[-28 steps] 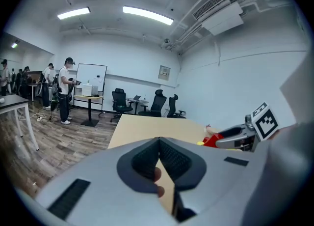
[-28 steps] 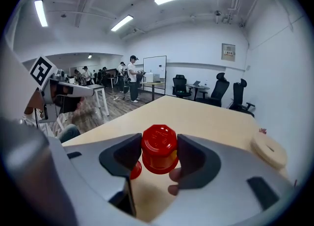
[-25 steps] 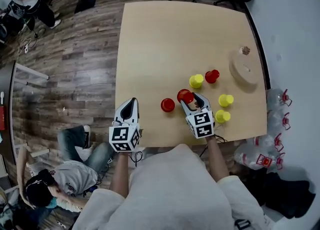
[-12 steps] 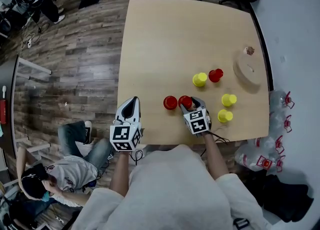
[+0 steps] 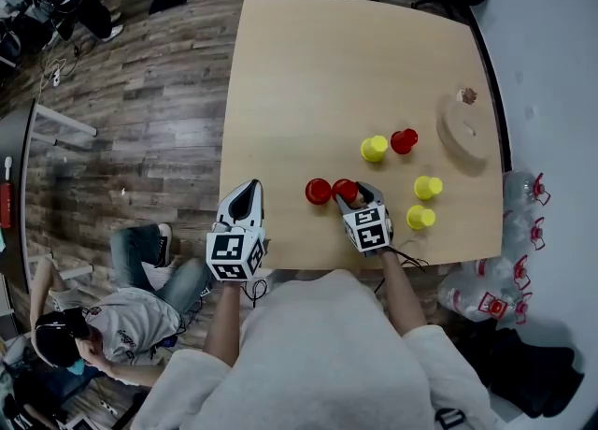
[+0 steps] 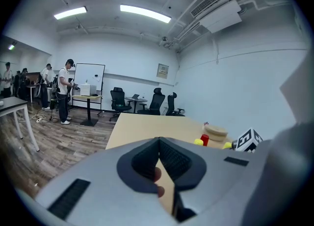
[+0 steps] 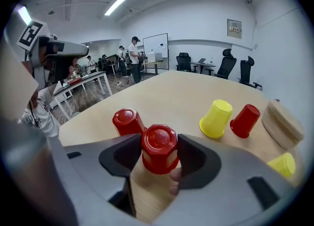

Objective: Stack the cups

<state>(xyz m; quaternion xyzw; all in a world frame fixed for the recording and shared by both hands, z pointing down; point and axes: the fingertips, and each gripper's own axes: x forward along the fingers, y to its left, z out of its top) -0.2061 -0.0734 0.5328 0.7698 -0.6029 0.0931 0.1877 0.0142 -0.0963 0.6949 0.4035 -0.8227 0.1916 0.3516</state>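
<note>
Right gripper [image 5: 356, 193], jaws half-spread, clamps an inverted red cup [image 7: 159, 144]; left gripper [image 6: 158, 142] closed, empty; next move likely requires seating it squarely over the neighbouring red cup [image 7: 126, 120].

Wide open over far & left of table [image 5: 308, 73]; cramped near right front w/ front red cup [image 5: 318, 192] left, two yellow cups [image 5: 428, 187] right, lone yellow cup [image 5: 374, 149], far red cup [image 5: 404, 141] & wooden disc [image 5: 462, 129] beyond.

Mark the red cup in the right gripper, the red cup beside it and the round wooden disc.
gripped red plastic cup [image 7: 158, 144]: right gripper view, upturned base.
neighbouring red plastic cup [image 7: 126, 119]: right gripper view, upturned base.
round wooden disc [image 5: 462, 129]: head view, top face.
</note>
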